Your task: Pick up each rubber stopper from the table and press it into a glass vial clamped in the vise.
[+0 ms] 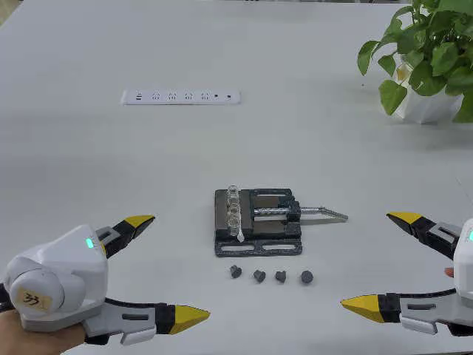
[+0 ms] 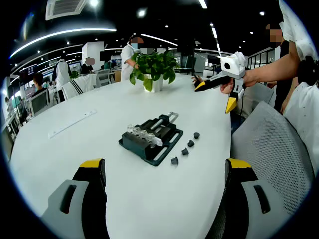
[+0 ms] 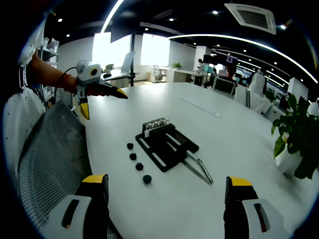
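Note:
A dark vise (image 1: 270, 225) sits mid-table with a row of clear glass vials (image 1: 234, 214) clamped upright in its left end. Its handle (image 1: 325, 214) points right. Several dark rubber stoppers (image 1: 259, 275) lie in a line just in front of it. My left gripper (image 1: 168, 270) hovers open at the lower left, apart from everything. My right gripper (image 1: 380, 260) hovers open at the lower right, holding nothing. The left gripper view shows the vise (image 2: 152, 137), stoppers (image 2: 185, 151) and the right gripper (image 2: 214, 97). The right gripper view shows the vise (image 3: 167, 142), stoppers (image 3: 139, 166) and the left gripper (image 3: 103, 105).
A white power strip (image 1: 181, 97) lies at the back of the table. A potted plant (image 1: 425, 66) stands at the back right corner. A grey mesh chair (image 2: 269, 144) stands by the table edge, and people are in the office behind.

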`<state>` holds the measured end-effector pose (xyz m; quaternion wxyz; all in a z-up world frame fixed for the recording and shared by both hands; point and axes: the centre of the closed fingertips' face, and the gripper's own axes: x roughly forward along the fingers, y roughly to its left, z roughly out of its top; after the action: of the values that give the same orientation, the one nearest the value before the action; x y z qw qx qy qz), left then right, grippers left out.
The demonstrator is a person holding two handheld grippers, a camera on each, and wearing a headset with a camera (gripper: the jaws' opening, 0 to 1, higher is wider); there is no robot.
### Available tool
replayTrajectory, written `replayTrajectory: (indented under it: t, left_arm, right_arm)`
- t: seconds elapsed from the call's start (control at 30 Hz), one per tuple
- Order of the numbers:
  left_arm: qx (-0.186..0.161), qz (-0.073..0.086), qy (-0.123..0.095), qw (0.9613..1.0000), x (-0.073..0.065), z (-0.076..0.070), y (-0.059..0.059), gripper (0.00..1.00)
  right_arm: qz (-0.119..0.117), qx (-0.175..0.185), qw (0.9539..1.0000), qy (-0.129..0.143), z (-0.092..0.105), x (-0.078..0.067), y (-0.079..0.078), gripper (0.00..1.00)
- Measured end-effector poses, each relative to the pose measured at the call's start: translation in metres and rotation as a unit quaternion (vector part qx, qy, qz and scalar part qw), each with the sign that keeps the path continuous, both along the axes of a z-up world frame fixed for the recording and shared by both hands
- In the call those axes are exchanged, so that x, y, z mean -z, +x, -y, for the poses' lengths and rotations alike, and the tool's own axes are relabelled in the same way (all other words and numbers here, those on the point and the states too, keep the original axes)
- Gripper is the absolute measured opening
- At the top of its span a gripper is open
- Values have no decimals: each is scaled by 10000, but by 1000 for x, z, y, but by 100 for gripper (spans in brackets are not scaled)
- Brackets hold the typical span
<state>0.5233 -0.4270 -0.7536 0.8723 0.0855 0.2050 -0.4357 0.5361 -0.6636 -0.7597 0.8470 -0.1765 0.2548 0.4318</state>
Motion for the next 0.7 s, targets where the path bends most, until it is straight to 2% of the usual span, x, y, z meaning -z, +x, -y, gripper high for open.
replayTrajectory:
  t: [0.7]
  left_arm:
    - [4,-29,-10,10000,2,0,1,99]
  right_arm:
    - [-2,-31,10000,-1,-1,1,2,96]
